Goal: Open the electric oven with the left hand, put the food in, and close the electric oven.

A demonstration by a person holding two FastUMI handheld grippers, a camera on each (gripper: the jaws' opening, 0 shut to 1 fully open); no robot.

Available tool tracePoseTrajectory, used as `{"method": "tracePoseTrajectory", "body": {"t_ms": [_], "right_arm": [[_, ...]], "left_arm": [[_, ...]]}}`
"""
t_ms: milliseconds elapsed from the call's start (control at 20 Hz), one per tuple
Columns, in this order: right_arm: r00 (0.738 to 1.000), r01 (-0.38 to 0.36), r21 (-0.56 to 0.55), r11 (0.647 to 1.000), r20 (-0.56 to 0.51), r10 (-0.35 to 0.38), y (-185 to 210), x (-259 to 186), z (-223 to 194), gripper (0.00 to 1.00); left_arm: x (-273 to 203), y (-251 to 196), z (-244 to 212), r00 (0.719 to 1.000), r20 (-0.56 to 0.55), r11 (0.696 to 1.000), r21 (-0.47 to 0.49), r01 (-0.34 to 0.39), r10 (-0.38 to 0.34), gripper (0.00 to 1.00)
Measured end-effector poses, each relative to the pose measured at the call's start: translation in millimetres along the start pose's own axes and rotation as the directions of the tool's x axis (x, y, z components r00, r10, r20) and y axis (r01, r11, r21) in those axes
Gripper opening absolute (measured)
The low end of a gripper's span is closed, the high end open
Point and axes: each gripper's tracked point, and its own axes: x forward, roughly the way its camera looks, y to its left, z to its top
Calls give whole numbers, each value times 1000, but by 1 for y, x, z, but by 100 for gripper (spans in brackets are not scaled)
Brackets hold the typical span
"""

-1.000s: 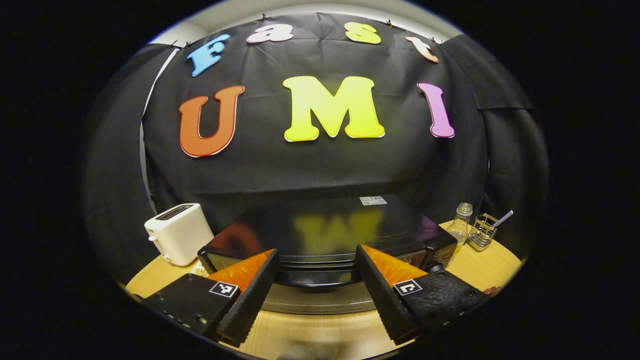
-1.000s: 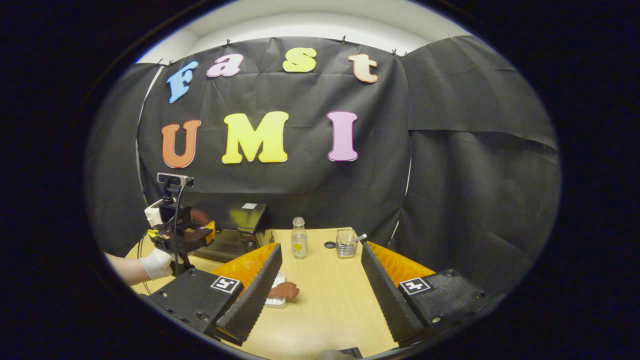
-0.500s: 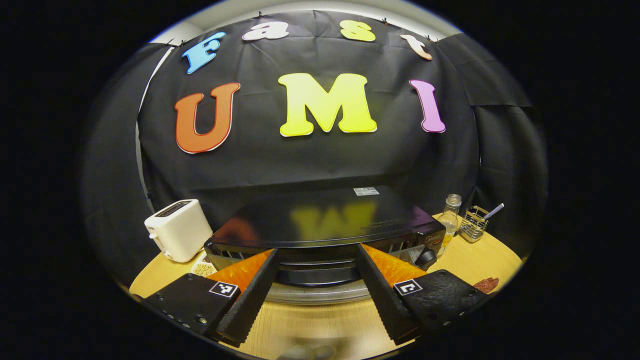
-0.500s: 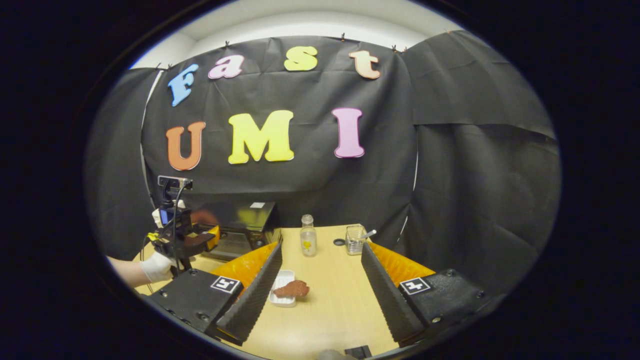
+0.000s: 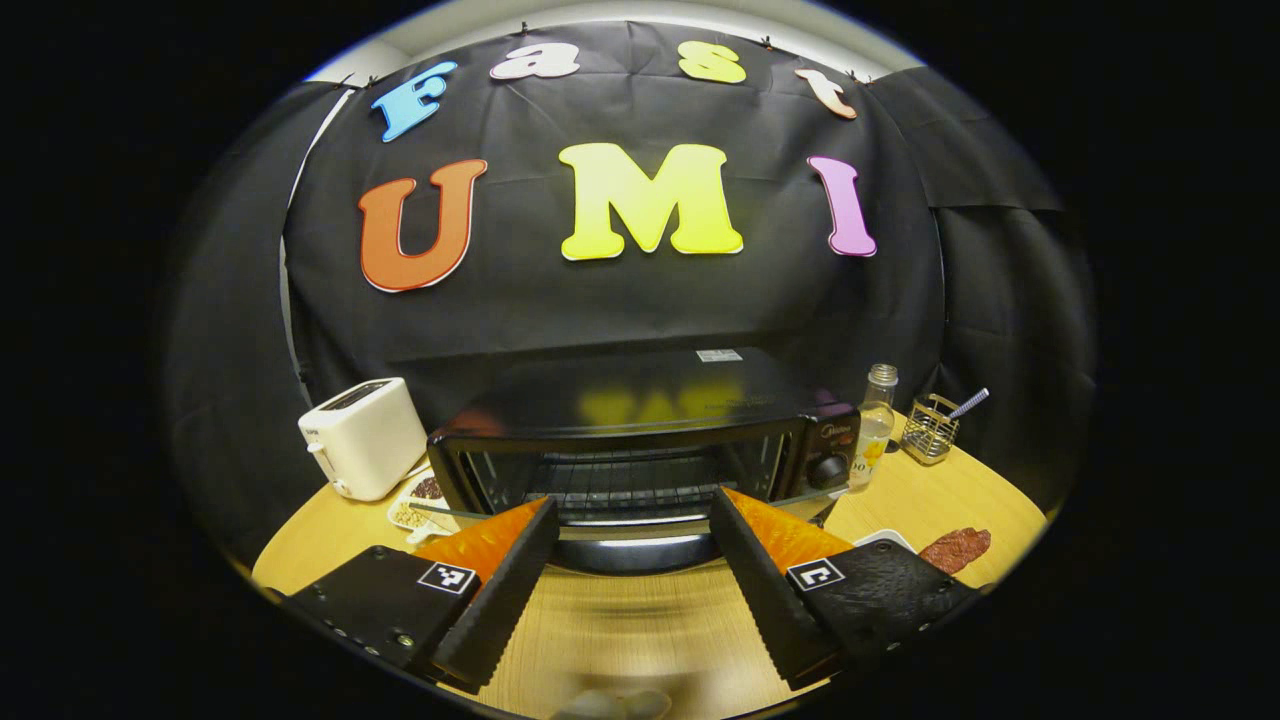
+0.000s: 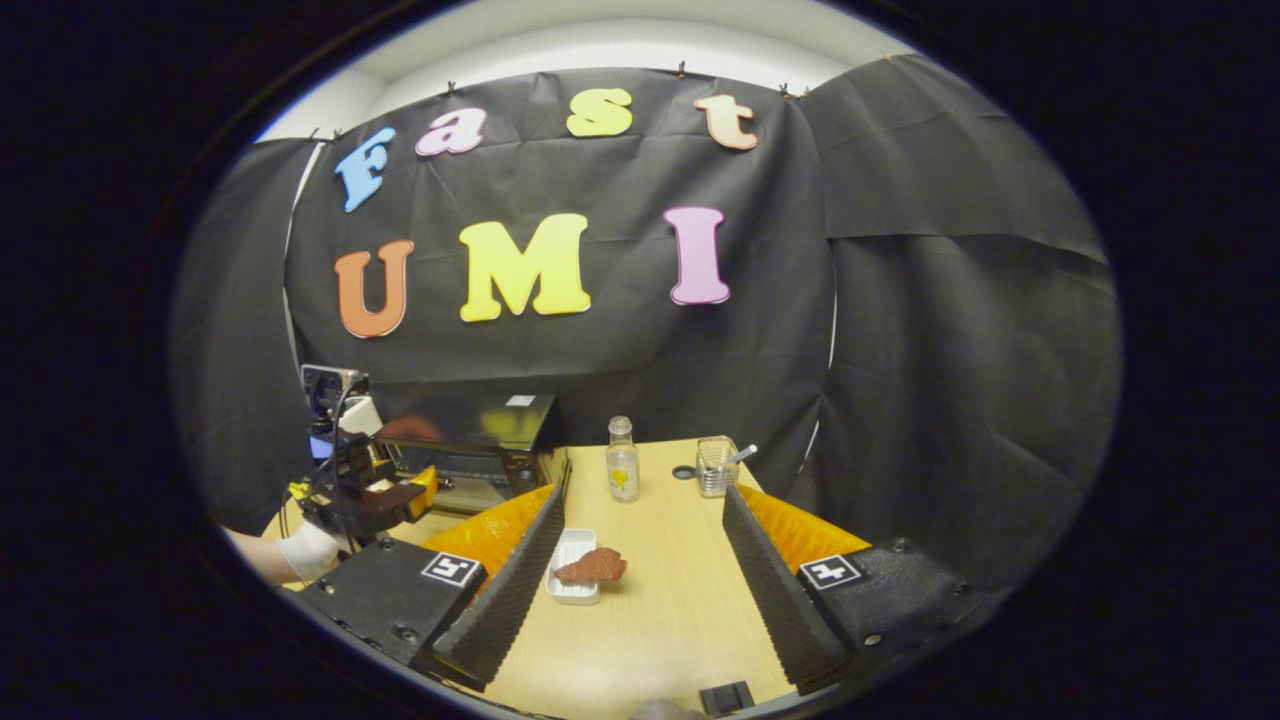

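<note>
left gripper point(image 5: 632, 545) fingers spread wide, nothing pressed between them; just past the tips lies the oven door point(image 5: 620, 525), dropped open and lying nearly flat, its handle bar between the two fingers, whether touching cannot be told. behind the door the electric oven point(image 5: 640, 440) stands open, wire rack point(image 5: 620, 478) visible inside, control knob point(image 5: 828, 472) on its right face. left of the oven a white toaster point(image 5: 362, 436), and between the two a small dish of grains point(image 5: 418, 502). right of the oven a glass bottle point(image 5: 876, 425), upright, then a wire holder point(image 5: 930, 428) with a straw-like stick leaning out. near right edge of the wooden table point(image 5: 640, 630), the food point(image 5: 955, 548), a reddish-brown piece, lies partly on a white tray. right gripper point(image 6: 640, 545) also held wide apart, holding nothing, hovering above the table; ahead of it, nearer its left finger, the same food point(image 6: 592, 566) rests on the edge of the white tray point(image 6: 574, 580). farther on, bottle point(image 6: 622, 472) and wire holder point(image 6: 715, 466), a small dark disc between them. far left, a gloved hand point(image 6: 305, 552) holds the left gripper in front of the oven point(image 6: 470, 450).
</note>
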Motion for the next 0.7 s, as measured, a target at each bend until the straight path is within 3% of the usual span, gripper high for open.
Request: {"method": "tracePoseTrajectory", "body": {"t_ms": [300, 700], "right_arm": [[1000, -12, -13, 1000, -16, 11, 7, -1, -11, 100], [999, -17, -32, 999, -42, 16, 14, -2, -22, 100]], "left_arm": [[-31, -5, -39, 999, -37, 997, 73, -7, 10, 97], [-48, -9, -101, 987, -162, 1000, 22, 2, 2, 97]]}}
